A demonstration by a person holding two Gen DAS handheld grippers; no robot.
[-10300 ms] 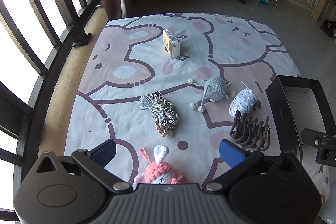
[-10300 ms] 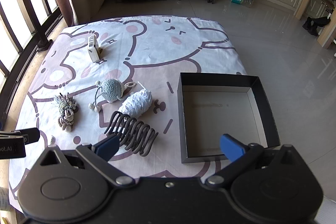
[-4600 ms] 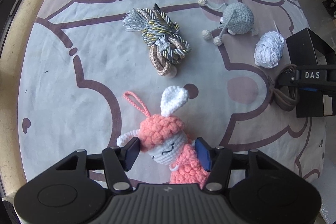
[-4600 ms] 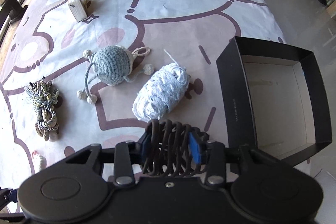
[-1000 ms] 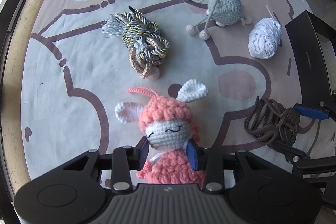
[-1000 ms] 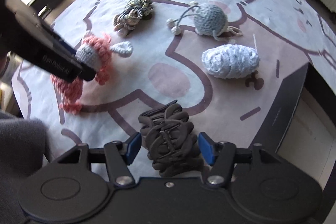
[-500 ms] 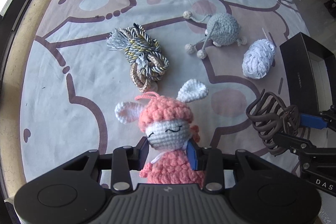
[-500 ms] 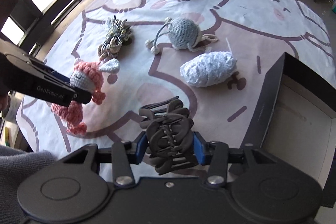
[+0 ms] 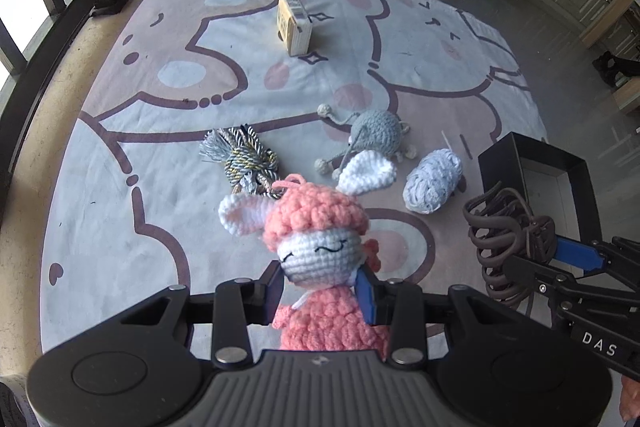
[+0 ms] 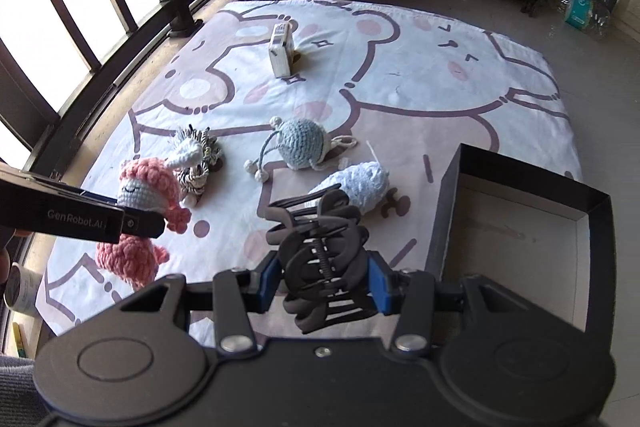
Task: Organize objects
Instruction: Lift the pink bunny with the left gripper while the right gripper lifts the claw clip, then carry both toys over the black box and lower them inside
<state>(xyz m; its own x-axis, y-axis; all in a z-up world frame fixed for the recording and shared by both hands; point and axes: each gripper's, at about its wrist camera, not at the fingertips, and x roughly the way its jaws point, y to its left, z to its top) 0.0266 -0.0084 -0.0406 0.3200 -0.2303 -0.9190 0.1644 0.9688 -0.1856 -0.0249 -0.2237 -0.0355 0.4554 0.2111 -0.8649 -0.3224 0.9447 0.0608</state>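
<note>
Above the bear-print sheet (image 9: 132, 155), both hand-held grippers carried a load. The left gripper (image 9: 322, 291) pinched the pink crochet bunny (image 9: 320, 247) at the neck, head up and body dangling clear of the cloth. The right gripper (image 10: 322, 277) clamped the dark hair claw (image 10: 320, 255) between its blue pads, also lifted. In the right wrist view the black box (image 10: 592, 203) lay at about three o'clock, open and apparently empty. Left on the sheet were the white yarn ball (image 10: 356, 183) at twelve o'clock, the blue-grey crochet toy (image 10: 300, 143) beyond it, the cord bundle (image 10: 200, 155) at ten o'clock, and the small carton (image 10: 280, 53) far off. The step in hand looked like the carry. Next, each load would need swinging over the box rim, lowering inside and releasing, the claw probably first, being nearer.
</note>
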